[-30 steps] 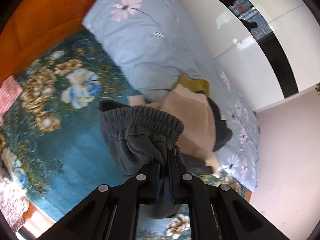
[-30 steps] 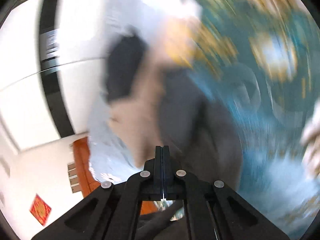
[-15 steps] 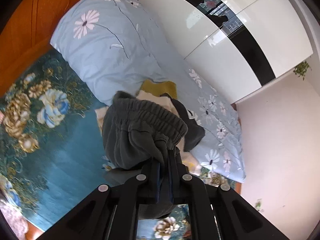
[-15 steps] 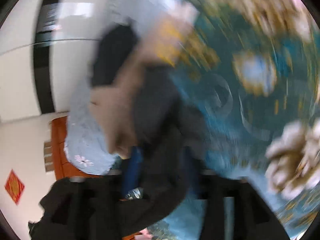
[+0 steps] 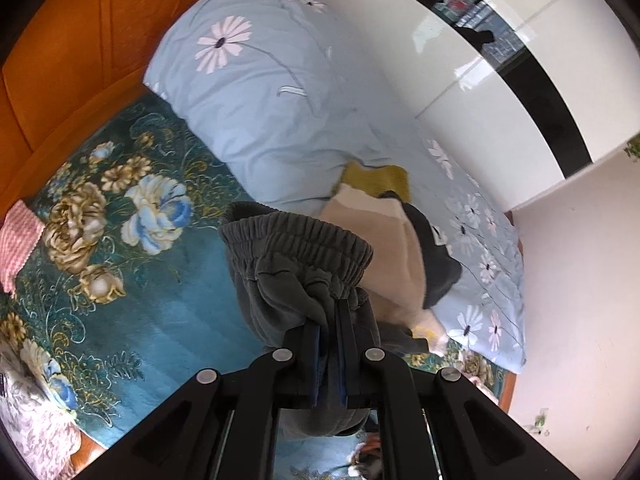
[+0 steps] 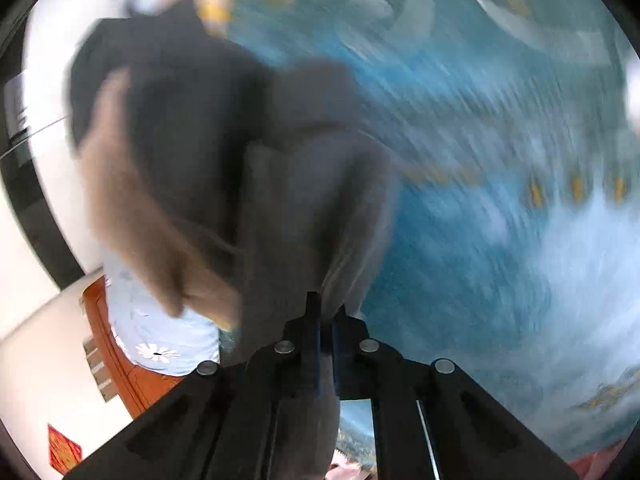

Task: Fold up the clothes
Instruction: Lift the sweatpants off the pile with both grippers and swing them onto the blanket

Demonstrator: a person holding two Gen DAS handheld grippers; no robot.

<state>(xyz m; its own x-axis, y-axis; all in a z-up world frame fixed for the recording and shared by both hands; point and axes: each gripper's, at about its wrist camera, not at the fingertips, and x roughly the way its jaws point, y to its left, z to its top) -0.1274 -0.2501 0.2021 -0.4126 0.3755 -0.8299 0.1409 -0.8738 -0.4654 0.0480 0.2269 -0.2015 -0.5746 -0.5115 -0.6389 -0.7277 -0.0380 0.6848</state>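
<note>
Dark grey sweatpants (image 5: 296, 264) with a gathered elastic waistband hang bunched above the teal floral bed sheet (image 5: 132, 248). My left gripper (image 5: 330, 316) is shut on the waistband cloth. In the blurred right wrist view, my right gripper (image 6: 325, 312) is shut on another part of the same grey pants (image 6: 304, 200). Behind the pants lies a pile of clothes: a beige garment (image 5: 384, 248), a black one (image 5: 436, 264) and a mustard-yellow one (image 5: 376, 180).
A light blue floral quilt (image 5: 272, 92) lies rolled along the far side of the bed. An orange wooden headboard (image 5: 68, 40) is at the left. A pink knitted cloth (image 5: 18, 240) lies at the left edge. White glossy wardrobe doors (image 5: 480, 72) stand beyond the bed.
The right gripper, shut and empty a second ago, has opened and closed on the grey pants. The left gripper keeps its hold and has shifted slightly over the bed.
</note>
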